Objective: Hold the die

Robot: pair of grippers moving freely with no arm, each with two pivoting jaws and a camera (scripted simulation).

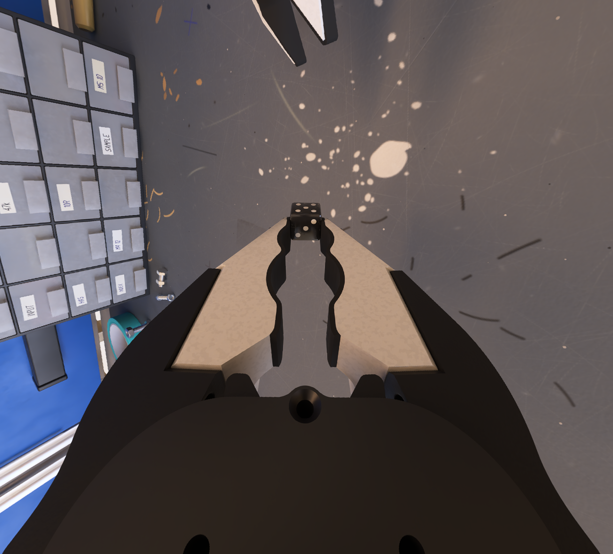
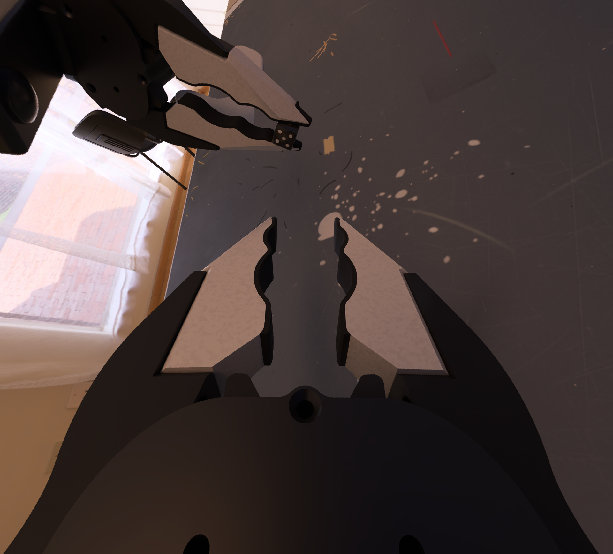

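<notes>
Die (image 1: 305, 222) pinched at left gripper (image 1: 305, 223) tips; right gripper (image 2: 304, 223) parted, empty

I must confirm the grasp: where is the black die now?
The black die sits between the tips of the left tongs, above the grey paint-spattered table; the right tongs are open nearby.

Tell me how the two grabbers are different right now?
The left gripper pinches a black die at its fingertips; the right gripper holds nothing. The left gripper's jaws are closed onto the die; the right gripper's stand apart over the table. Both have pale fingers with wavy black pads.
</notes>
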